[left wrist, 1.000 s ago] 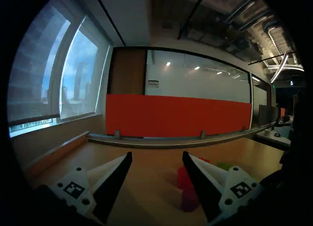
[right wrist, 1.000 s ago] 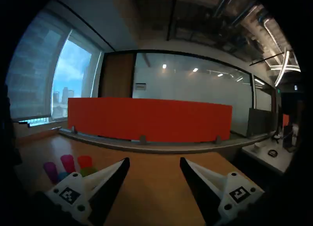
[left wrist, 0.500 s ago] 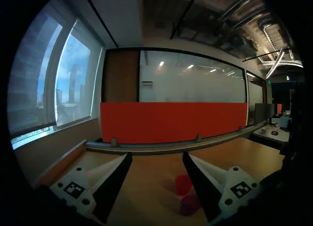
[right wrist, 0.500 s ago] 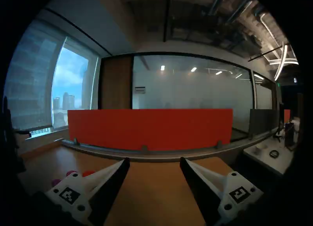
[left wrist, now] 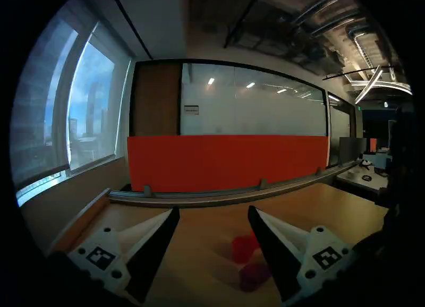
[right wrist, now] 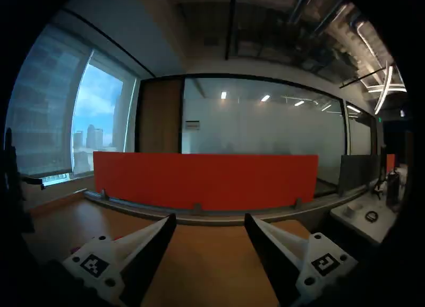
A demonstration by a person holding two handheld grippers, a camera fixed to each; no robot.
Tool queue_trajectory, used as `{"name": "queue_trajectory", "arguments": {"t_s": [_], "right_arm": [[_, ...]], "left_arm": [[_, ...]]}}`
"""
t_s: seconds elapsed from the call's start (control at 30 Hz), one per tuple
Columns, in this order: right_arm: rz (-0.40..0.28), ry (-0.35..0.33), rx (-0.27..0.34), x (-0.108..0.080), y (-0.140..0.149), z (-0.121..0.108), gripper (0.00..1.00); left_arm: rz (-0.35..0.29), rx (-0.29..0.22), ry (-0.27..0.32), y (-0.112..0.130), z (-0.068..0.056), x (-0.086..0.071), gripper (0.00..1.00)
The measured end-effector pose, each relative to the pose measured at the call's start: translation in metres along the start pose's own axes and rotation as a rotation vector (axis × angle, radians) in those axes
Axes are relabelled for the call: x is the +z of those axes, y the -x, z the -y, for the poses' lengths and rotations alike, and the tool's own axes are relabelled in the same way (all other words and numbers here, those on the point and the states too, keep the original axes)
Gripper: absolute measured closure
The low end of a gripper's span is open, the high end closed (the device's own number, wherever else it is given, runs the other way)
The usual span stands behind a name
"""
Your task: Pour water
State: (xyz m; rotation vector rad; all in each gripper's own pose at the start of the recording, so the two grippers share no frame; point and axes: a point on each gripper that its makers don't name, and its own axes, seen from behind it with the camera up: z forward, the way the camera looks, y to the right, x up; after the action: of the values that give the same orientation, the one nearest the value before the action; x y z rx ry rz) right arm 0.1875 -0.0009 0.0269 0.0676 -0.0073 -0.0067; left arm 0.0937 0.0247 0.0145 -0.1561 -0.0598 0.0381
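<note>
1. Hovering above the bench, the left gripper points at the orange screen. Its fingers are spread wide with nothing between them.
2. A red cup stands on the bench on the near side of the screen, well short of it. It shows between the left gripper's fingers, close to the right-hand one.
3. A purple cup sits just beside the red cup, on the side away from the screen, partly hidden by that finger. I cannot tell whether the two cups touch.
4. In the right gripper view, the right gripper also faces the screen, wide open and empty above the bench.
5. A window lies left of the screen, and a white desk lies off its right end.
</note>
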Motion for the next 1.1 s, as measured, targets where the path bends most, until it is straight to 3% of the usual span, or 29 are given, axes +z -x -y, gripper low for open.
{"name": "queue_trajectory", "arguments": {"t_s": [0.27, 0.57, 1.1], "right_arm": [[0.002, -0.053, 0.009, 0.003, -0.001, 0.008, 0.01], [0.018, -0.17, 0.028, 0.003, 0.0, 0.029, 0.01], [0.045, -0.358, -0.02, -0.004, 0.003, 0.073, 0.01]], "left_arm": [[0.021, 0.01, 0.046, 0.003, -0.008, 0.0, 0.04], [0.057, 0.015, 0.111, 0.013, -0.019, 0.0, 0.04], [0.056, 0.003, 0.185, 0.004, -0.033, 0.004, 0.04]]}}
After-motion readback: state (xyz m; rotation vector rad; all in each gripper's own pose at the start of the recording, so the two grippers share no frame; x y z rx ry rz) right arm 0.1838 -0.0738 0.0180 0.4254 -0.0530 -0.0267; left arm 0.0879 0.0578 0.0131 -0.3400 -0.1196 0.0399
